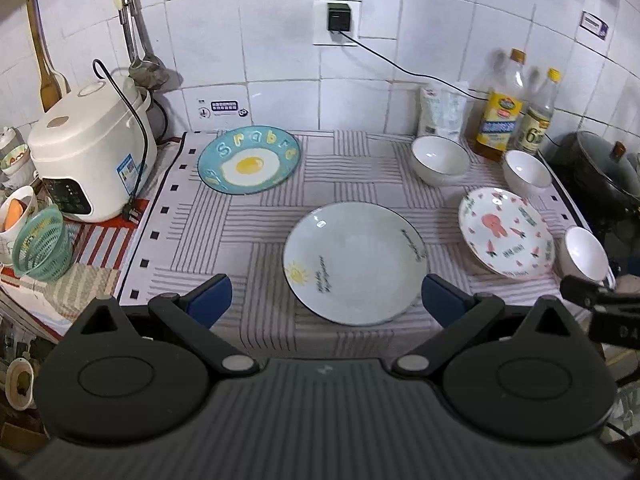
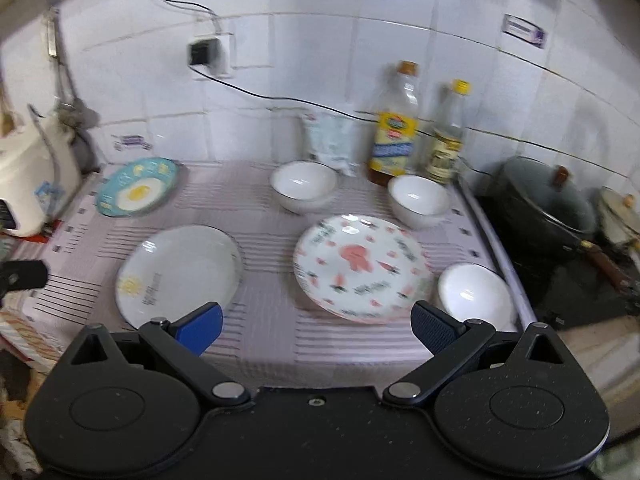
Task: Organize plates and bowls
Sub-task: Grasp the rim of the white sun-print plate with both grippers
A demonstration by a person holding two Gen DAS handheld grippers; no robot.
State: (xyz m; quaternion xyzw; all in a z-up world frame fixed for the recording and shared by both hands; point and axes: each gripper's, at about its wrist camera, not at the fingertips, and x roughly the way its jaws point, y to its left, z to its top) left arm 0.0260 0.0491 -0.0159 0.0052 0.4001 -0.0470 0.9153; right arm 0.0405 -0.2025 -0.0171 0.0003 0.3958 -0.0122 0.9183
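Three plates lie on the striped cloth (image 1: 248, 236): a blue egg-print plate (image 1: 249, 159) (image 2: 137, 186) at the back left, a white sun-print plate (image 1: 354, 263) (image 2: 179, 274) in the middle front, and a pink-patterned plate (image 1: 505, 233) (image 2: 362, 266) at the right. Three white bowls stand apart: one at the back (image 1: 439, 160) (image 2: 303, 186), one beside the bottles (image 1: 526, 173) (image 2: 418, 201), one at the front right (image 1: 585, 255) (image 2: 475, 297). My left gripper (image 1: 326, 300) is open and empty, just before the sun plate. My right gripper (image 2: 318, 326) is open and empty, before the pink plate.
A white rice cooker (image 1: 89, 152) and green basket (image 1: 40, 244) stand left. Two bottles (image 1: 500, 108) (image 1: 538, 114) and a bag (image 1: 442, 110) line the back wall. A dark pot (image 2: 548, 204) sits on the stove at right. A cable runs from the wall socket (image 1: 338, 20).
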